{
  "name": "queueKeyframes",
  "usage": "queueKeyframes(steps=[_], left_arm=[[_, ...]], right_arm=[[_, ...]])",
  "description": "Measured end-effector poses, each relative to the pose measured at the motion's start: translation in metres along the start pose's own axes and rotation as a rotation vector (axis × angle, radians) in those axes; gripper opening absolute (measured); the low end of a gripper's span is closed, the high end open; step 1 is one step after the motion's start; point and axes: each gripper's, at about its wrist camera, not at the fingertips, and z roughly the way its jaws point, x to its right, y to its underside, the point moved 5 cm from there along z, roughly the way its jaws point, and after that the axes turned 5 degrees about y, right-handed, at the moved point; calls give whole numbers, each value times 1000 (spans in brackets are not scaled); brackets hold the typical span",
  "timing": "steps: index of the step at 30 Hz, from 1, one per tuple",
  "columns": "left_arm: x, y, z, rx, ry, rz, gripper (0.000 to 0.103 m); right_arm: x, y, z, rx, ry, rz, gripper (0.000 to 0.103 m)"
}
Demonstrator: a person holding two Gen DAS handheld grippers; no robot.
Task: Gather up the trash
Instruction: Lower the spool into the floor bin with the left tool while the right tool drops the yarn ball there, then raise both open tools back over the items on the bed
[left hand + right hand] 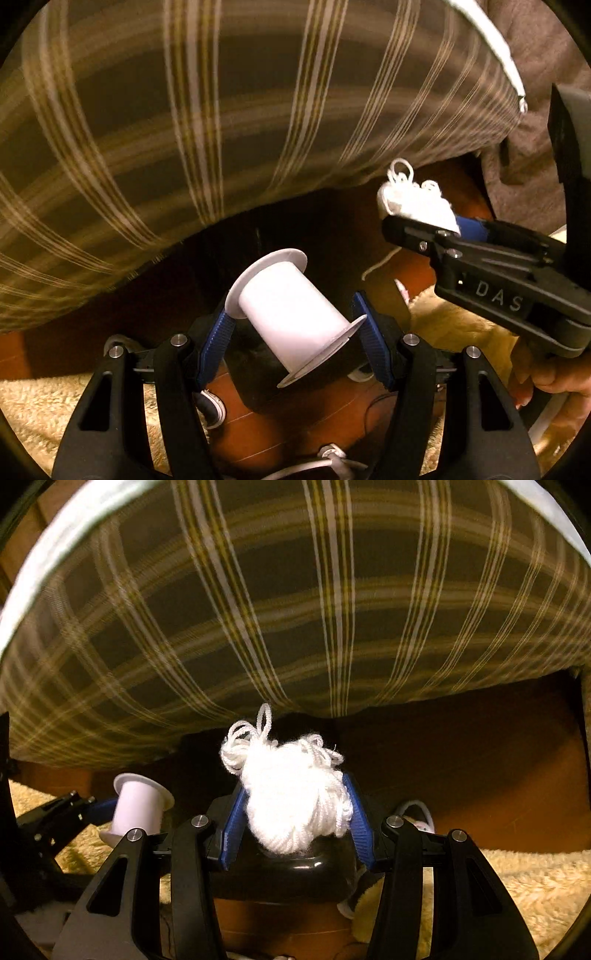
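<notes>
My left gripper [295,317] is shut on an empty white plastic spool [291,314], held by its two flanges above the floor. The spool also shows at the left of the right wrist view [138,808]. My right gripper [293,812] is shut on a white ball of tangled yarn [291,797] and holds it over a black container [284,875]. In the left wrist view the right gripper [417,218] comes in from the right with the yarn [413,201] in it, a loose strand hanging below.
A dark plaid bedcover [295,609] hangs over the far side. Below are an orange-brown wooden floor [480,768], a cream shaggy rug [517,886], and white cables [332,461]. A person in grey clothing [535,92] is at the right.
</notes>
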Motion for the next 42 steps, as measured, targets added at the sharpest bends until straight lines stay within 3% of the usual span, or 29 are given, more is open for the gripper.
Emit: queueKeyframes(steps=[9, 12, 15, 20, 29, 36, 42], left_arm=[[-18, 7, 32, -62, -17, -23, 62], [-23, 8, 37, -79, -15, -38, 62], [-21, -1, 44, -75, -16, -43, 73], [-19, -7, 31, -41, -20, -42, 83], [1, -31, -49, 103, -89, 10, 88], [10, -58, -132, 248, -151, 48, 88], [7, -92, -187, 350, -185, 49, 88]], right_arm=[[3, 10, 23, -70, -8, 32, 55], [7, 10, 25, -73, -9, 41, 61], [14, 2, 24, -63, -8, 52, 71], [22, -15, 9, -39, -4, 75, 73], [34, -47, -73, 147, 49, 43, 90], [30, -86, -157, 330, 51, 10, 95], [24, -124, -197, 426, 42, -12, 97]])
